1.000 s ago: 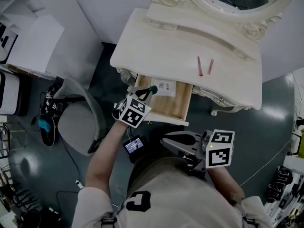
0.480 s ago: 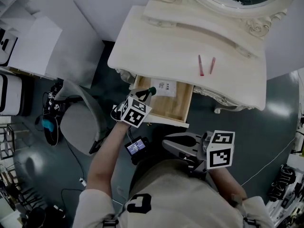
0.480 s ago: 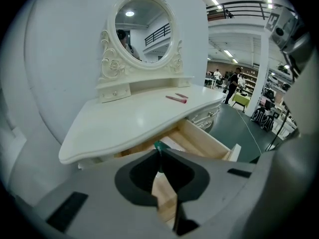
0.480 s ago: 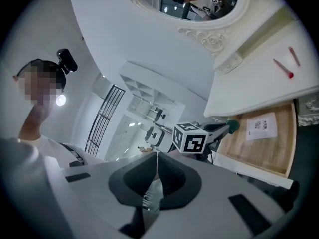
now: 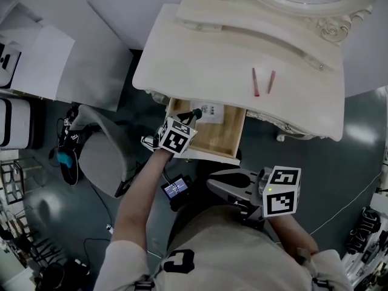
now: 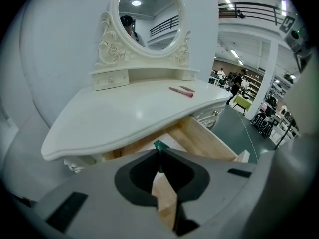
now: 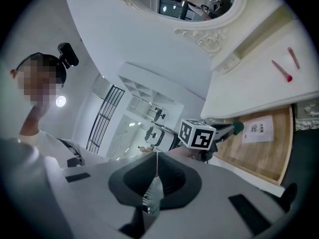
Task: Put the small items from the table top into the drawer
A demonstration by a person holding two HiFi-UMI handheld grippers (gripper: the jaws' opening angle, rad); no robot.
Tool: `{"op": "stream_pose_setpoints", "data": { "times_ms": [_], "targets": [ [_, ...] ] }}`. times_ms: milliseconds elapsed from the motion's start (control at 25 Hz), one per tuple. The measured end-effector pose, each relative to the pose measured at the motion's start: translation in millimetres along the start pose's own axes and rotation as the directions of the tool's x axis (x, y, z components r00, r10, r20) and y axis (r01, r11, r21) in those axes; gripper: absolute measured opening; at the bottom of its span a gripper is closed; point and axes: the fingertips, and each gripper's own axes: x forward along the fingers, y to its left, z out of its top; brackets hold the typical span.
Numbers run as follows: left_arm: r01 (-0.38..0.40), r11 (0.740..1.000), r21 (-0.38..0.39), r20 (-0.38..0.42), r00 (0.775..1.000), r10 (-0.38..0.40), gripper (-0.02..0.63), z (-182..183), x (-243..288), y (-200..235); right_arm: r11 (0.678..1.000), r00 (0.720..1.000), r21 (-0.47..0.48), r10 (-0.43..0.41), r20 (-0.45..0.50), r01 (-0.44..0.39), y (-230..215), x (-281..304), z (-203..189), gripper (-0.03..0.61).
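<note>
The small dark-green object [image 5: 196, 112] is pinched at the tips of the left hand-held gripper [image 5: 191, 117], whose jaws are nearly together on it. It hangs above the left end of the open pale wooden drawer [image 5: 209, 153], beside a white printed card [image 5: 210, 110] lying inside. Two slim pink sticks [image 5: 255, 83] lie on the cream table [image 5: 200, 59]. The right hand-held gripper [image 5: 213, 180], closed on nothing, is near the person's body. Released this close to the drawer's side wall, the object could bounce out onto the floor, and the overhanging table edge might catch the jaws.
</note>
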Motion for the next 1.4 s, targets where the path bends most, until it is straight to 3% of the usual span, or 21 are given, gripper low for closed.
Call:
{"op": "stream_pose_setpoints", "data": {
  "times_ms": [280,480,760,1120,1400],
  "targets": [
    [0.010,0.997,-0.073,-0.062,0.998,-0.014,0.074,-15,28,10,0.999,0.999,0.021,-0.036,0.018,0.036,-13,-14,4,0.031],
    [0.013,0.997,-0.078,-0.111,0.994,-0.022,0.074,-22,44,11,0.998,0.997,0.027,-0.065,0.029,0.064,-20,-23,6,0.031],
    [0.036,0.995,-0.090,-0.132,0.990,-0.047,0.074,-22,64,6,0.995,0.995,0.035,-0.096,0.027,0.095,-31,-30,6,0.029],
    [0.048,0.982,-0.182,-0.130,0.989,-0.072,0.077,-25,86,6,0.990,0.990,0.023,-0.141,0.015,0.140,-41,-34,6,0.031],
    [0.064,0.962,-0.264,-0.133,0.986,-0.102,0.141,-34,99,7,0.987,0.987,0.026,-0.159,0.020,0.159,-44,-39,5,0.031]
  ]
}}
